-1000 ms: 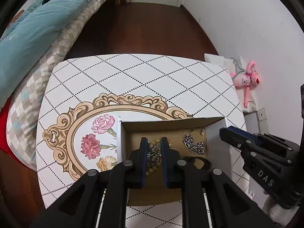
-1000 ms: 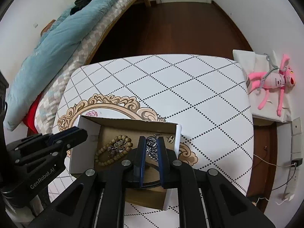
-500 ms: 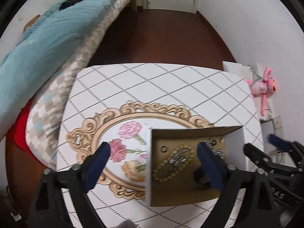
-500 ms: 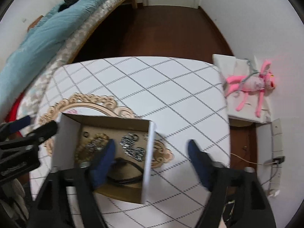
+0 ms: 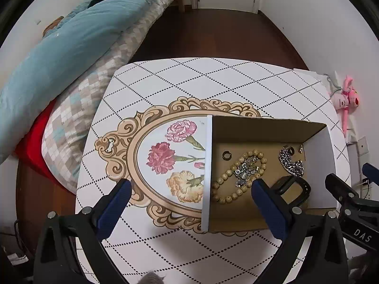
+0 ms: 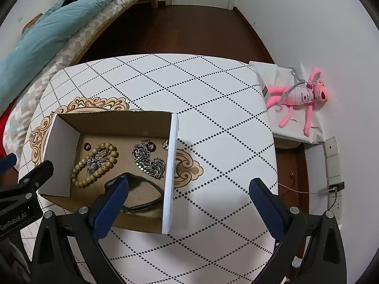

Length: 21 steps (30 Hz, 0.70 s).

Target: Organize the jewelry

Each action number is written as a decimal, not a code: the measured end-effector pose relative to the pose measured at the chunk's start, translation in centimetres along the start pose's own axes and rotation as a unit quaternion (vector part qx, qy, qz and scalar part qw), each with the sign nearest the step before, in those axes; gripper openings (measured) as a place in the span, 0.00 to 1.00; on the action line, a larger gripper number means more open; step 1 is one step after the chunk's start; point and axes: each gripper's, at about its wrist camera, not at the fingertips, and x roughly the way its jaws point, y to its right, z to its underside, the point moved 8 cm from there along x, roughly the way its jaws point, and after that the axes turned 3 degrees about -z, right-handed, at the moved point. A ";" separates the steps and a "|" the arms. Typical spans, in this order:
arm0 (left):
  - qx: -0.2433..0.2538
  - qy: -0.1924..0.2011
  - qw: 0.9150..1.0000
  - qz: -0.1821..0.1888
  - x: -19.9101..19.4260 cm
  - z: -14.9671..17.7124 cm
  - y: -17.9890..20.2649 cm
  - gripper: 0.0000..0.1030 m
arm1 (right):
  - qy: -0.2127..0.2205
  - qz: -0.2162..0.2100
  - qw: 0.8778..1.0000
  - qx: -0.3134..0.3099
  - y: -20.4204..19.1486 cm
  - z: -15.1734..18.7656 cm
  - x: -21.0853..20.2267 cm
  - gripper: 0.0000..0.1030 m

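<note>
- Two grippers over the table [image 5: 213,82], both pointing steeply down, nothing held in either.
- left gripper [image 5: 190,197]: jaws spread wide and still opening, blue pads far apart. Left pad over the floral oval print [image 5: 165,156], right pad over the box interior; the box's white left wall sits between them, not touched.
- right gripper [image 6: 189,197]: jaws spread wide and still opening. Left pad over the box interior above the black band, right pad over bare table; the box's white right wall between them, no contact.
- cardboard box [image 6: 113,120]: open top, brown inside, white outer walls, sits on the table partly over the oval print.
- All jewelry lies on the box floor:
- beaded bracelet [image 6: 94,165]: tan beads, left half of box, with a small silver piece [image 6: 97,159] lying across it.
- silver chain [image 6: 148,162]: heaped in the right half, near the right wall.
- black band [image 6: 142,193]: looped at the near edge of the floor, partly hidden by the right gripper's left pad.
- dark ring [image 6: 87,146]: small, far left corner area; a few more small bits by the far wall, too small to tell.
- Off table: bed with teal blanket [image 5: 71,37] at left, pink plush toy [image 6: 300,94] on a white ledge at right, dark wood floor.
</note>
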 end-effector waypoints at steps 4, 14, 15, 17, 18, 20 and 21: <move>-0.003 0.003 1.000 0.000 -0.7 0.3 0.0 1.00 | 0.004 0.004 1.000 0.004 0.2 0.4 -0.7 1.00; -0.009 0.060 0.998 -0.010 -6.7 1.6 -0.6 1.00 | 0.053 0.016 0.998 0.009 0.3 2.2 -7.0 1.00; -0.010 0.068 0.998 -0.012 -7.6 1.9 -0.8 1.00 | 0.060 0.016 0.998 0.010 0.2 2.5 -8.0 1.00; -0.013 0.082 0.996 -0.013 -9.4 2.5 -1.1 1.00 | 0.073 0.015 0.997 0.012 0.1 3.0 -9.8 1.00; -0.016 0.089 0.996 -0.013 -10.6 2.9 -1.3 1.00 | 0.083 0.015 0.996 0.012 0.0 3.3 -11.1 1.00; -0.022 0.095 0.995 -0.008 -12.2 3.6 -1.5 1.00 | 0.099 0.013 0.995 0.015 -0.1 4.1 -13.4 1.00; -0.025 0.100 0.995 -0.005 -13.2 3.9 -1.7 1.00 | 0.106 0.012 0.994 0.016 -0.3 4.4 -14.4 1.00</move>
